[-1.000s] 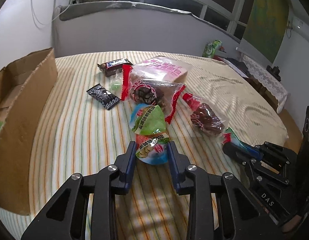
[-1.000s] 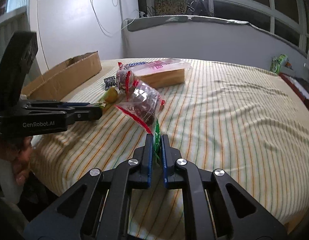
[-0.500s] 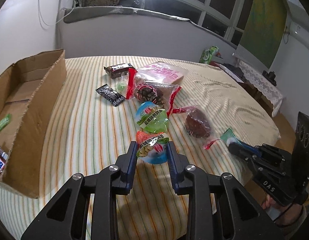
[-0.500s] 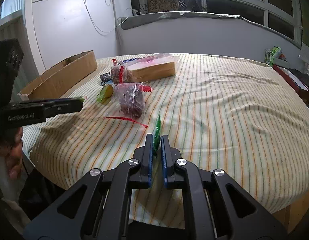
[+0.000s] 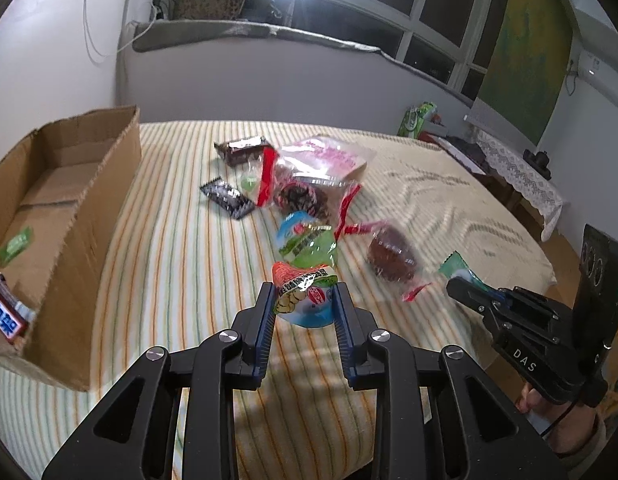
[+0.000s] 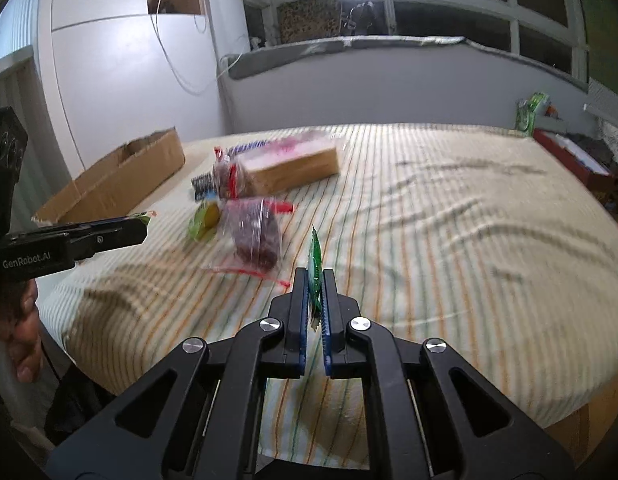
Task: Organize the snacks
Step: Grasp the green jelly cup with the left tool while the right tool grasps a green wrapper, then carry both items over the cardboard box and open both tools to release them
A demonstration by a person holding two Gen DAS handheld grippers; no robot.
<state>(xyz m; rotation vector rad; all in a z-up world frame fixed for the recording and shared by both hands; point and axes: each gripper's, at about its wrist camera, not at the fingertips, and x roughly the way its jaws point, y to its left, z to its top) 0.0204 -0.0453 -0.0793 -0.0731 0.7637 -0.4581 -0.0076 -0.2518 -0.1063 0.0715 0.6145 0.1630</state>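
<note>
Left claw (image 5: 305, 300) grips a light, squashy jelly cup (image 5: 305, 298) by its sides, right claw (image 6: 315, 280) pinches a thin green sachet (image 6: 315, 258) edge-on w/ box (image 5: 49, 216) at 9 o'clock.

Left claw (image 5: 305, 304), right claw (image 6: 315, 292): black linkages, silver screws, blue ribbed pads.

Snack pile (image 5: 309, 184) right of the cardboard box (image 5: 65, 216) is motion-smeared in both views, so the print on most wrappers can't be read (the pink-labelled bag (image 5: 329, 156) is basically a smudge). The box runs off the left edge, and the blue-and-white bar (image 5: 5, 316) inside it is cut off too. The green packet (image 6: 315, 268) is edge-on in the right wrist view, face hidden.
</note>
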